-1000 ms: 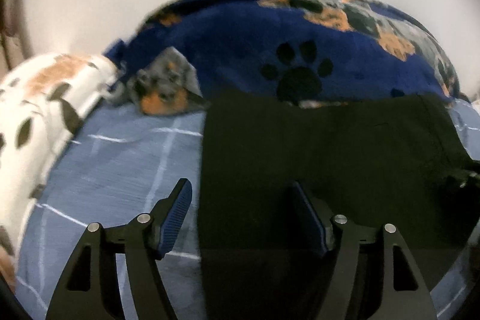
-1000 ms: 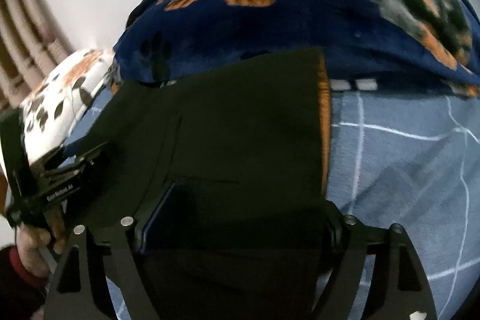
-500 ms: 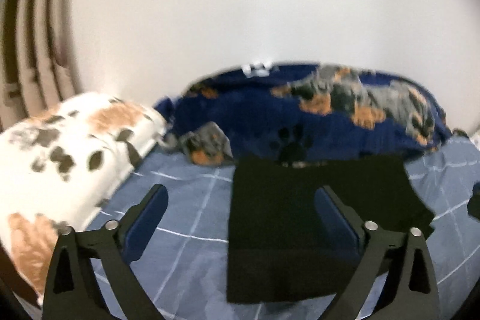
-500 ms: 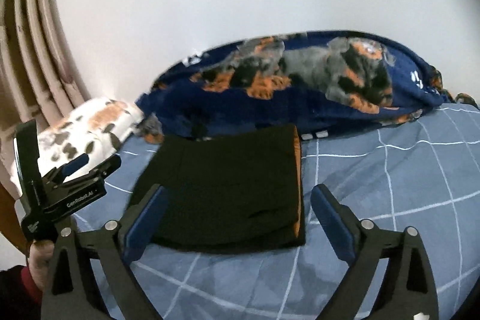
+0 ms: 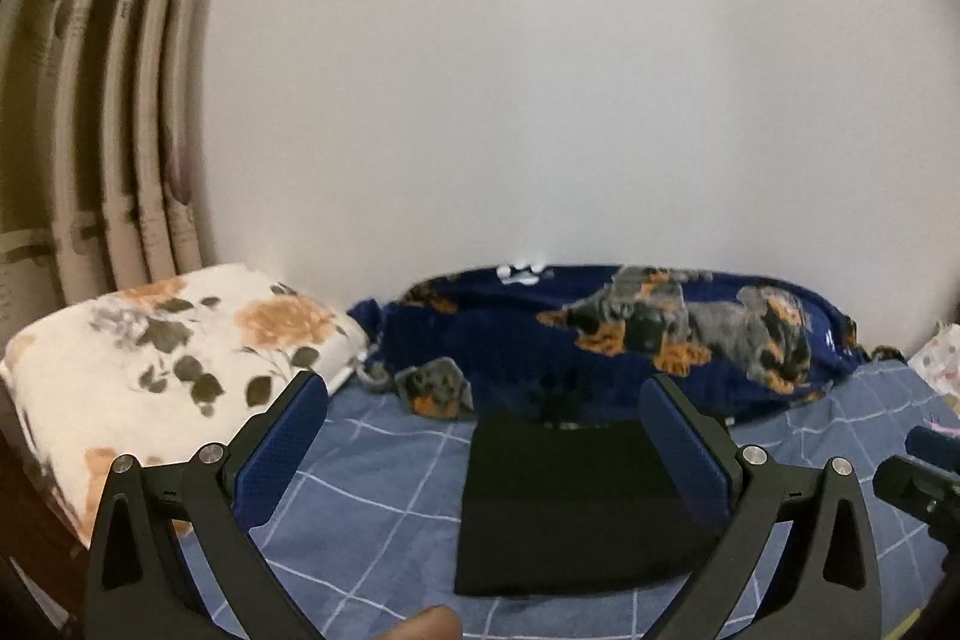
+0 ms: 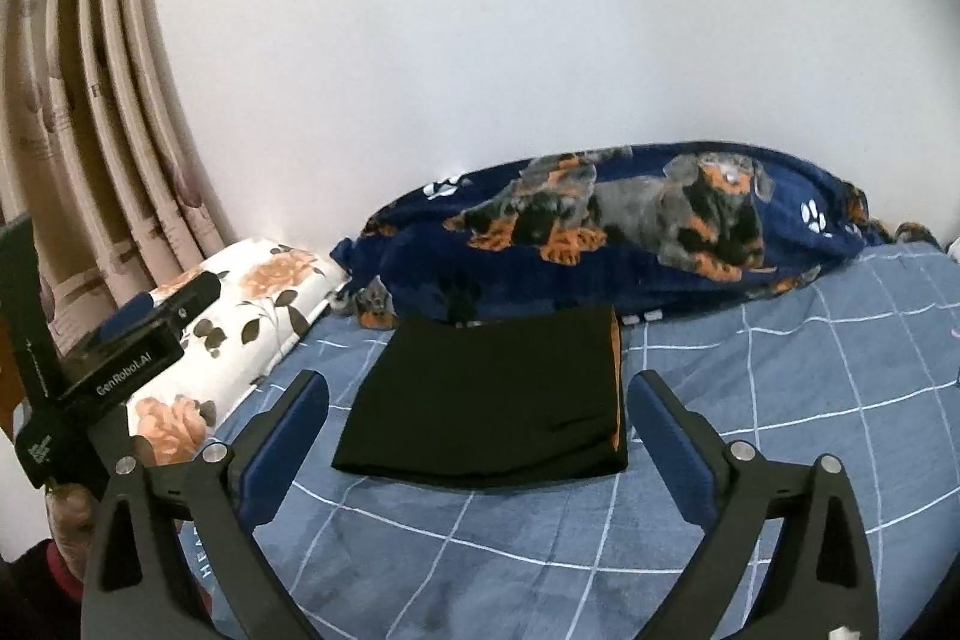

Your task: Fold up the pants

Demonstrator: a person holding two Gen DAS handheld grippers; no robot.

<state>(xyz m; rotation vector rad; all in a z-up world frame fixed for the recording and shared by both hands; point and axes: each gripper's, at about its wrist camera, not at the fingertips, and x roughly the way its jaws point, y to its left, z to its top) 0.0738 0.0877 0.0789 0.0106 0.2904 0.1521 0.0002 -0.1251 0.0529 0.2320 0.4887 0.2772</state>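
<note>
The black pants (image 5: 570,508) lie folded into a flat rectangle on the blue checked bed sheet (image 5: 384,466), with an orange stripe along their right edge (image 6: 615,388). My left gripper (image 5: 483,388) hovers above and short of them, its jaws opening wide, nothing between them. My right gripper (image 6: 477,382) also hangs back from the pants (image 6: 492,394), jaws opening and holding nothing. The left gripper's body (image 6: 120,340) shows at the left of the right wrist view, held by a hand. The right gripper's tip (image 5: 924,466) shows at the right edge of the left wrist view.
A navy blanket with dog prints (image 6: 630,232) is bunched behind the pants against the white wall. A white floral pillow (image 5: 168,358) lies at the left, with curtains (image 6: 90,100) above it. Blue checked sheet (image 6: 780,400) spreads to the right.
Both grippers drew back and up from the pants, and their jaws spread wider. The pants stay flat on the sheet, now farther off and fully in view.
</note>
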